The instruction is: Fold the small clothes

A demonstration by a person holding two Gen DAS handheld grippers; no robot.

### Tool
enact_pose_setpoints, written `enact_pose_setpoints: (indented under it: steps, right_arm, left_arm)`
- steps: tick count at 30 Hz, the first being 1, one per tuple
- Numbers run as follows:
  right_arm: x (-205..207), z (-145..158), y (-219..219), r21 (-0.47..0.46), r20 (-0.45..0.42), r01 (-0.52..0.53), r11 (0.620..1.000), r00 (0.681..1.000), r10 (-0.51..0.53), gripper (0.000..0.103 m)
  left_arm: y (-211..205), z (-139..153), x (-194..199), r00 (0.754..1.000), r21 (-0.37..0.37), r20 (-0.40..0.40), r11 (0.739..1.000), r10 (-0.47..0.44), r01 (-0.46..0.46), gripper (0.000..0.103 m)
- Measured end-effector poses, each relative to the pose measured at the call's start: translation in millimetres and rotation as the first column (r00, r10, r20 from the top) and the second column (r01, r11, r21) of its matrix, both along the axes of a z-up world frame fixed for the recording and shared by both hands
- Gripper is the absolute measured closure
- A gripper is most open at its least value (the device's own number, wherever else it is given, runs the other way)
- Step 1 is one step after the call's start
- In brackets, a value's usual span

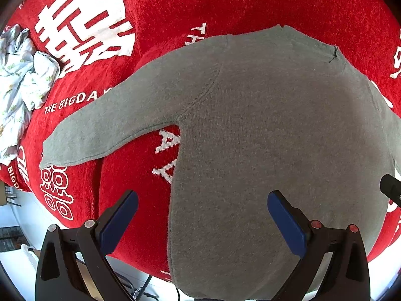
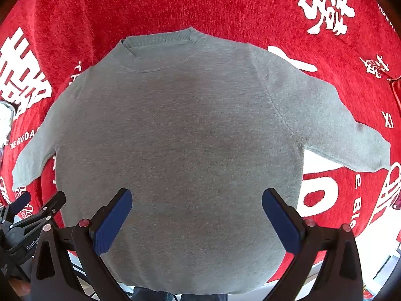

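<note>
A small grey long-sleeved sweater (image 1: 263,130) (image 2: 180,138) lies flat and spread out on a red cloth (image 1: 163,7) (image 2: 225,2) with white lettering, collar away from me, both sleeves stretched sideways. My left gripper (image 1: 202,198) hovers open above the sweater's lower left edge, one blue pad over red cloth, the other over grey knit. Over the lower middle of the sweater body my right gripper (image 2: 196,195) hangs open. Nothing sits between either pair of pads. The left gripper (image 2: 32,208) also shows at the left edge of the right wrist view.
A crumpled white patterned garment (image 1: 22,85) lies on the red cloth at the far left, beyond the sweater's left sleeve tip. The cloth's near edge drops off just below the sweater's hem, with pale floor and cables beneath.
</note>
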State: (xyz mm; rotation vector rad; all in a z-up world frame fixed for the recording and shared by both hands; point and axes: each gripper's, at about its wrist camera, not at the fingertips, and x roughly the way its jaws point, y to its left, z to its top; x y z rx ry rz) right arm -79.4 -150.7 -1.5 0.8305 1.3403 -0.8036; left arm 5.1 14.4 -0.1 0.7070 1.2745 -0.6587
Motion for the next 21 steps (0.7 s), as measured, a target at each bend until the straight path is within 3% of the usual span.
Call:
enact_pose_setpoints:
  steps: [6,12,21]
  right_arm:
    - [-1.2,1.3,2.6,0.001,-0.002,0.006,1.000,1.000,-0.006,0.000]
    - [-0.6,2.0,5.7,0.003,-0.003,0.011,1.000,1.000,-0.011,0.000]
    - [2.9,3.6,6.7,0.003,-0.003,0.009,1.000,1.000,-0.009,0.000]
  left_arm:
    - [0.4,0.3,-0.3,1.000,0.007,0.007,1.000,0.001,-0.001,0.000]
    - [1.6,1.6,0.2,1.000,-0.041,0.020,0.999,0.001,0.000,0.000]
    - [4.3,1.8,2.5,1.000,-0.030,0.017,1.000,-0.001,0.002,0.000]
